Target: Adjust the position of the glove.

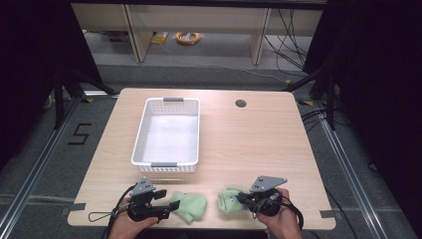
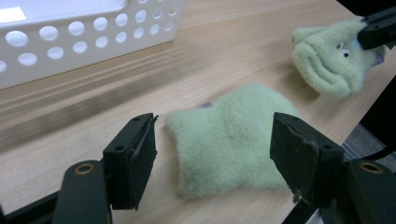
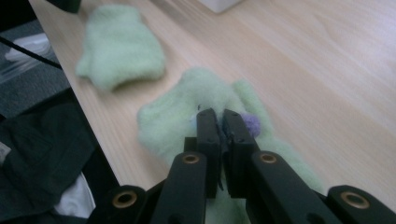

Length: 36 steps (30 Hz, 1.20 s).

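Two fuzzy green socks on the near edge of the wooden table (image 1: pixel 249 139), in front of the white perforated basket (image 1: pixel 142 134). Right gripper (image 1: pixel 242 199): jaws clamped together, pinching the bunched sock (image 3: pixel 187 112). Left gripper (image 1: pixel 169 205): jaws spread wide, holding nothing. Flat sock (image 2: pixel 229 140) lies on the table just beyond and between its pads, untouched. The socks are near each other but apart.

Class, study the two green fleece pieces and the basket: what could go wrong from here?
1. The right gripper pinches only a thin fold of the right fleece piece, so it may slip free when lifted.
2. The left fleece piece lies near the table edge; the open left gripper might nudge it off.
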### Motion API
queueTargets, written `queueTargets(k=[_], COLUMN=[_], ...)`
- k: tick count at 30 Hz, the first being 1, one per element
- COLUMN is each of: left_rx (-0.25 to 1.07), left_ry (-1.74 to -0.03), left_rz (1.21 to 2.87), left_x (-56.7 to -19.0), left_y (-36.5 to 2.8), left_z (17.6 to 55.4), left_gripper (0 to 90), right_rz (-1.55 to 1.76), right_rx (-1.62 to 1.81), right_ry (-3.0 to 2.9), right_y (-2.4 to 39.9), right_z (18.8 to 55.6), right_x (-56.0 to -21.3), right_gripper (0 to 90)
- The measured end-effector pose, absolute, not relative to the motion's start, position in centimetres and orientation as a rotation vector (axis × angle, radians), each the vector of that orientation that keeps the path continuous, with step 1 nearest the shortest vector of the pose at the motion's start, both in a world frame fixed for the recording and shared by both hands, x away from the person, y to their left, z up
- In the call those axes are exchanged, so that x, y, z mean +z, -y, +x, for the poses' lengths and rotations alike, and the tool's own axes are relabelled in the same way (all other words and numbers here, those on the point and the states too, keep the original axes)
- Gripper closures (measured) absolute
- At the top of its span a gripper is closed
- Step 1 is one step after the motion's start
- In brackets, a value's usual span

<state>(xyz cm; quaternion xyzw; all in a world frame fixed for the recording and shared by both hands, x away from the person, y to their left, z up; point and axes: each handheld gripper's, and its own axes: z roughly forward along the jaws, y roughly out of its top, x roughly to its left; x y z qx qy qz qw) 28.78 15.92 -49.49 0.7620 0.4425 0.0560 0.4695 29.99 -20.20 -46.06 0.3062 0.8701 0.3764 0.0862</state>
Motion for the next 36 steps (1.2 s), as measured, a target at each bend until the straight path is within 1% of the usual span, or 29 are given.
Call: queueTargets(k=[5,15,29,33,35,36], left_rx=[0.132,0.100,0.136,0.156,0.179,0.184], left_ry=[-1.042,-0.986,-0.958,-0.952,-0.958,-0.951], left_rz=[1.870,1.880,1.906,1.922,1.922,1.914], left_x=[-48.9,-48.5,-48.7,-48.8,-48.8,-48.9], left_y=[-15.6,-14.4,-13.9,-13.9,-13.9,-14.0], left_z=[28.3,27.3,27.2,27.3,27.4,27.4], left_gripper=[31.0,31.2,34.7,38.6,43.5,48.2], right_rz=[0.881,0.767,0.701,0.685,0.667,0.657], right_rx=[1.170,1.221,1.231,1.250,1.261,1.252], right_ry=[-2.586,-2.606,-2.675,-2.685,-2.692,-2.697], right_y=[18.9,14.9,9.8,9.1,8.7,8.6], right_z=[30.3,31.5,33.0,33.0,32.9,32.8], right_x=[-45.2,-43.5,-43.7,-43.7,-43.7,-43.6], right_gripper=[87.1,87.1,87.1,87.1,87.1,87.1])
